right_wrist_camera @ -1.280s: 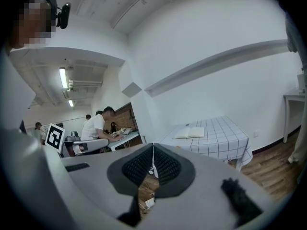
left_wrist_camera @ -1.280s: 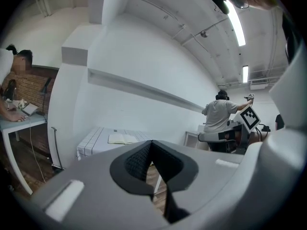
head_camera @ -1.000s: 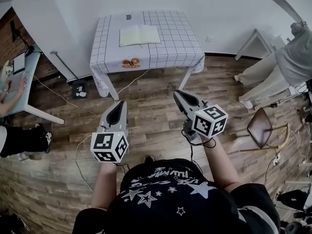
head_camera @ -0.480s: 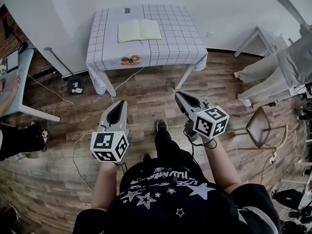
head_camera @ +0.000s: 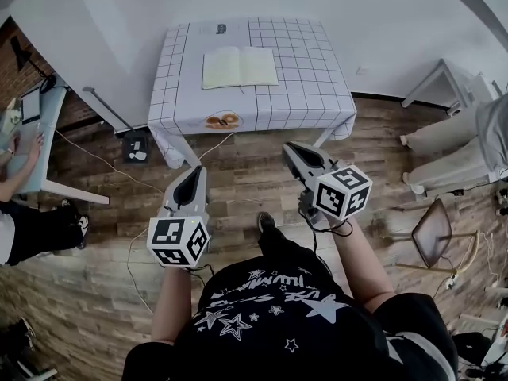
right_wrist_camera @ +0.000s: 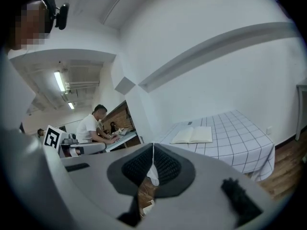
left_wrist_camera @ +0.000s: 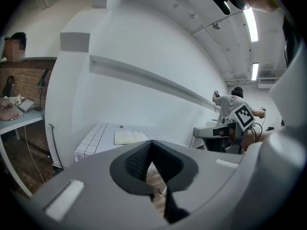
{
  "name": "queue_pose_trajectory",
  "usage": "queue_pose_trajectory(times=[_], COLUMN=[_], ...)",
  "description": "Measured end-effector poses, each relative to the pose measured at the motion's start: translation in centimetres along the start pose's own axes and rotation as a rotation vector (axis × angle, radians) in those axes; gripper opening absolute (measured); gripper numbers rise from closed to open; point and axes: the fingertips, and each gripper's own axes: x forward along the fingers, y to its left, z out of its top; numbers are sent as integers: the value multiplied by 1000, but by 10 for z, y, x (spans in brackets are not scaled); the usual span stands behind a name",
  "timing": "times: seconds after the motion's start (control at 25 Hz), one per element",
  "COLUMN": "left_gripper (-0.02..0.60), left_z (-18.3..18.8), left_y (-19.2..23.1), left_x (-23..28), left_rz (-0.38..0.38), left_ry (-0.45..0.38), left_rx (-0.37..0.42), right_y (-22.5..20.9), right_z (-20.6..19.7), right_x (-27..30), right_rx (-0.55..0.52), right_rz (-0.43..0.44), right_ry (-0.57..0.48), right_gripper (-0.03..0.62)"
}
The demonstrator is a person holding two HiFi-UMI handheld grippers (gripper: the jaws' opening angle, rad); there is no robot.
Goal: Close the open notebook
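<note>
Head view: steeply down from overhead, table [head_camera: 317,78] far at twelve o'clock. Gripper views: near-level, toward same distant table, notebook [right_wrist_camera: 194,134].

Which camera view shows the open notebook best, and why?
The head view: looking down on the notebook, it shows both open pages and the whole outline on the checked table. The right gripper view shows the notebook whole but at a low slant; the left gripper view shows it smaller and flatter.
</note>
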Motion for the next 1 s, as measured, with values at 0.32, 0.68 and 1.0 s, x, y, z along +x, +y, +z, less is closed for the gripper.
queue_pose_trajectory(times=[0.32,0.68,1.0], left_gripper=[9,9,9], left_z=[17,34,35], left_y=[2,4,-5], left_x=[69,137,166], left_rz=[24,64,74], left_ry=[12,33,36], left_rx=[-5,-3,20], right_y=[-65,-128,-164], right_z=[26,50,59], right_x=[29,62,75], right_rx=[17,34,63], right_rz=[9,45,62], right_ry=[12,30,12], right_gripper=[17,17,17])
